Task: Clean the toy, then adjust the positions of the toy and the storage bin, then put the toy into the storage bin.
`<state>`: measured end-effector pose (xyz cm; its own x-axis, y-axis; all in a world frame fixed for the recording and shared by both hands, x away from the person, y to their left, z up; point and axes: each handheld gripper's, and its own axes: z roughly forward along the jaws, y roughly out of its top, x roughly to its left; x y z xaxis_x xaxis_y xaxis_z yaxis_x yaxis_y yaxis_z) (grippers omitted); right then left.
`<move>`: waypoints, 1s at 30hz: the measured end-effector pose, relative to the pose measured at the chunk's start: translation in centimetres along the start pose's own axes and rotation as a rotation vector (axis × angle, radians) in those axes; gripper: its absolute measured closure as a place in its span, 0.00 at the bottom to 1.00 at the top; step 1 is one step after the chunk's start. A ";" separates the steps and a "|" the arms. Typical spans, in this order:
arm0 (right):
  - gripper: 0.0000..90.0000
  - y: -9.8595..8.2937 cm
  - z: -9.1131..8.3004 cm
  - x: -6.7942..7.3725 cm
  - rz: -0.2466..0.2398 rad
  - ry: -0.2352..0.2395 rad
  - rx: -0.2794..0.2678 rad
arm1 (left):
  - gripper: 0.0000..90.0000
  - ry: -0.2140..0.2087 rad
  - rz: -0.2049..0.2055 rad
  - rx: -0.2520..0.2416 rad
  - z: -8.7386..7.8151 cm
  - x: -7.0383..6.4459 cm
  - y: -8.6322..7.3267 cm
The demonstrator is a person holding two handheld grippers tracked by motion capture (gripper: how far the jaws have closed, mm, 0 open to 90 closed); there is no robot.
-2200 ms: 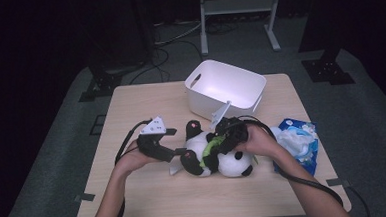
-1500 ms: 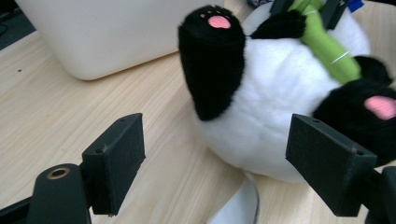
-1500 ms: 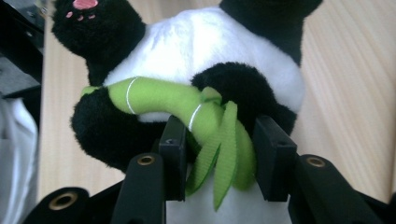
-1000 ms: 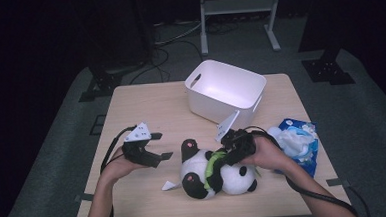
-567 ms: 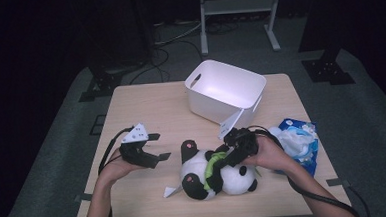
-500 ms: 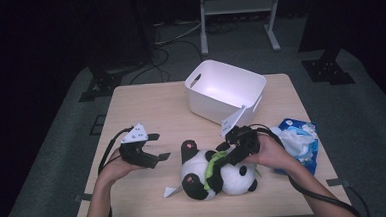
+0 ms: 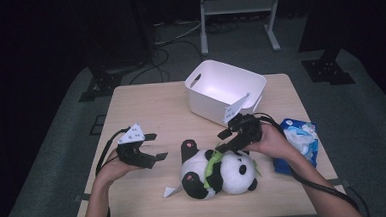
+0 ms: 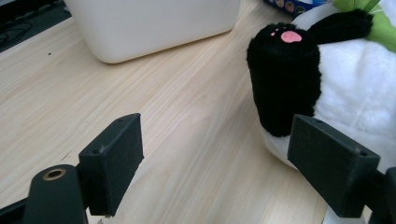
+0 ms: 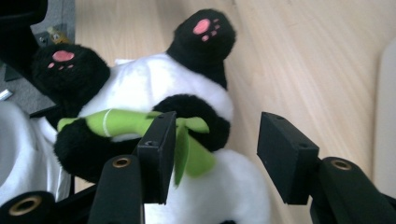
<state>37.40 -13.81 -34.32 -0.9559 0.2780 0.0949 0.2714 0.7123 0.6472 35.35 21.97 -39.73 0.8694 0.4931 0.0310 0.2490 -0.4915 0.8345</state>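
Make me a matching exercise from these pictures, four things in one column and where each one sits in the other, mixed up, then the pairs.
Things:
1. plush panda
2. white bin
3. blue packet
4. left gripper

Places:
A. at the table's right edge
B. at the table's far side, middle
C. held above the table's left part, jaws apart
D. lying on the near middle of the table, paws up

Pairs: 1-D, 2-B, 3-A, 4-C
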 end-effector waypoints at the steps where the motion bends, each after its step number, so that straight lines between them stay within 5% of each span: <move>1: 0.49 0.0 -0.1 -0.2 0.004 -0.005 -0.005 | 0.19 0.001 0.001 0.001 0.0 0.1 -0.1; 16: 0.41 0.7 -0.8 -3.5 0.041 -0.058 -0.014 | 0.12 0.028 -0.018 -0.001 -0.9 0.5 -0.4; 30: 0.41 1.9 -1.2 -4.7 0.042 -0.075 -0.016 | 0.11 0.030 -0.019 -0.015 -1.4 0.6 -0.4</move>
<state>42.26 -14.54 -32.65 -0.9324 0.3552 0.0661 0.3089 0.6888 0.6559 35.19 23.50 -39.27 0.8515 0.5234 0.0310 0.2590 -0.4712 0.8431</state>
